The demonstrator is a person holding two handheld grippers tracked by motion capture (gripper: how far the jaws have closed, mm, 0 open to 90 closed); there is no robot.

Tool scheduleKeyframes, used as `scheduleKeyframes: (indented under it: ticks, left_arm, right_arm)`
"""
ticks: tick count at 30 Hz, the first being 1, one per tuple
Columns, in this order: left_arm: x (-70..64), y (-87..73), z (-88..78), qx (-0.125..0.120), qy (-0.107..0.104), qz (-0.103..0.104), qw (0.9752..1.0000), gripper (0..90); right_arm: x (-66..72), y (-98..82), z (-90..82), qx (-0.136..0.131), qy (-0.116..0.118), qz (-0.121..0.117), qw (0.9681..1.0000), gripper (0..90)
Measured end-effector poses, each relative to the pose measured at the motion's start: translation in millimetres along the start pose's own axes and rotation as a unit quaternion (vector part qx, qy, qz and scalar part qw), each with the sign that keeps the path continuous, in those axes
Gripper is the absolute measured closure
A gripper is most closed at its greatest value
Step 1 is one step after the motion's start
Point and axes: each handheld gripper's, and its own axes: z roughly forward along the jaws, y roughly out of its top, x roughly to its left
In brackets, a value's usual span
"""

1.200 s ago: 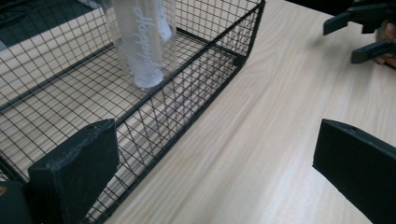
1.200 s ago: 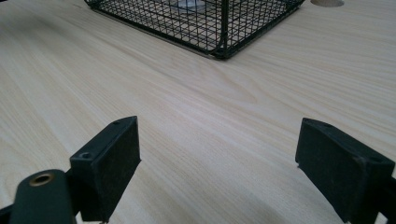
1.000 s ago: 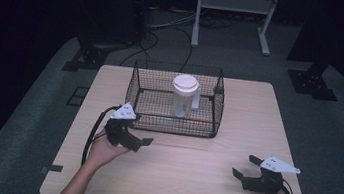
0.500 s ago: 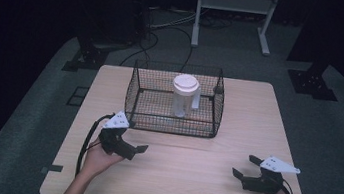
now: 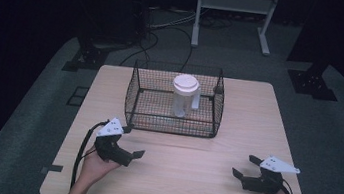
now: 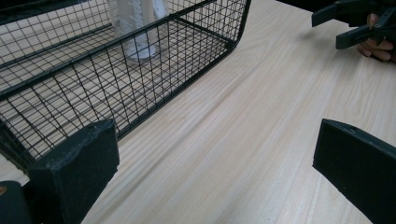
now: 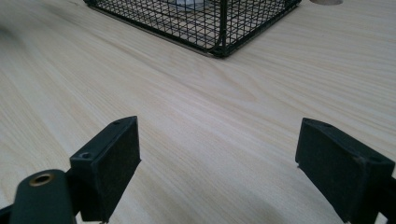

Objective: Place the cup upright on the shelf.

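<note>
- Standing upright inside the wire basket, toward its middle-right, a clear jug w/ a white lid is seen in the high view; its handle is turned to the right side of that view.
- The basket is set on the far-centre part of the desk; it is black mesh, open at the top.
- The left gripper is held at the near-left of the desk, just beside the basket's near-left corner, approx. touching distance but contact can't be told.
- Its jaws are spread wide apart w/ nothing between them; bare desk wood is seen in the gap in the left gripper view.
- In the left gripper view the basket's near wall is seen close ahead at left, and the jug's base is seen through the mesh, blurred.
- The right gripper is held at the near-right of the desk, well apart from the basket, pointing left and slightly toward the far edge.
- Its jaws are also wide open and nothing is gripped; only wood grain lies between them in the right gripper view.
- A basket corner is seen ahead at the top of the right gripper view.
- The right gripper, w/ fingers round it, is also seen far off at top right of the left gripper view.
- Each gripper is carried in a hand; a black cable is looped beside the left one.
</note>
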Motion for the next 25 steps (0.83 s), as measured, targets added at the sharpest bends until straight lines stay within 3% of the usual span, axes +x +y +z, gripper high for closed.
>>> scheduleKeyframes:
  ticks: [3,10,13,18,25]
  left_arm:
    - [-1.0,-7.0,-0.5,-0.009,-0.009,-0.012,0.9998,0.0]
    - [-7.9,-22.2,-6.0,-0.019,0.0,-0.013,0.9997,0.0]
    - [-9.6,-27.8,-7.1,-0.021,-0.006,-0.018,0.9996,0.0]
    - [-12.9,-38.5,-11.5,-0.02,0.006,-0.016,0.9996,0.0]
    - [-10.1,-52.2,-16.7,-0.044,0.003,-0.041,0.9982,0.0]
  right_arm:
    - [0.0,0.0,0.0,0.0,0.0,0.0,1.0,12.9]
    - [0.1,0.0,0.1,0.0,0.0,-0.001,1.0,12.9]
    - [0.3,0.0,0.0,0.001,0.0,-0.002,1.0,12.9]
    - [0.2,0.0,0.0,0.001,0.0,-0.002,1.0,12.9]
    - [0.1,0.0,-0.2,-0.001,0.0,0.0,1.0,12.9]
